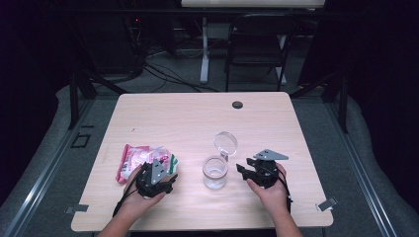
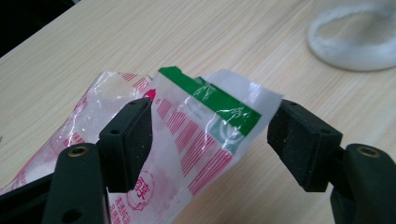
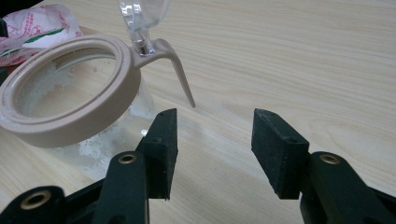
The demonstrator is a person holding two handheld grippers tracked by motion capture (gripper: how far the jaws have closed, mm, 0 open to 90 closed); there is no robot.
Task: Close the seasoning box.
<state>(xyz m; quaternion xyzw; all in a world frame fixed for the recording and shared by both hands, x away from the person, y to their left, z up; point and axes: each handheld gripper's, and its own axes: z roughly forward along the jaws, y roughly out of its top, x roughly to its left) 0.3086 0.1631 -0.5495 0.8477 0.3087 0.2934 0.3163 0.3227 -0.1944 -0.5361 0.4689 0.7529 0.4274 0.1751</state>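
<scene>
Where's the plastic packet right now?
In the high view the plastic packet lies on the table's left side, left of the jar, its corner between the open left tongs.

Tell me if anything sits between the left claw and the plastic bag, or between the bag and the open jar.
Nothing visible does. The left claw already straddles the plastic bag, jaws open around its torn green-striped corner. Between the bag and the open jar lies bare table.

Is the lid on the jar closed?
No, the jar has its clear lid flipped up and open.
</scene>
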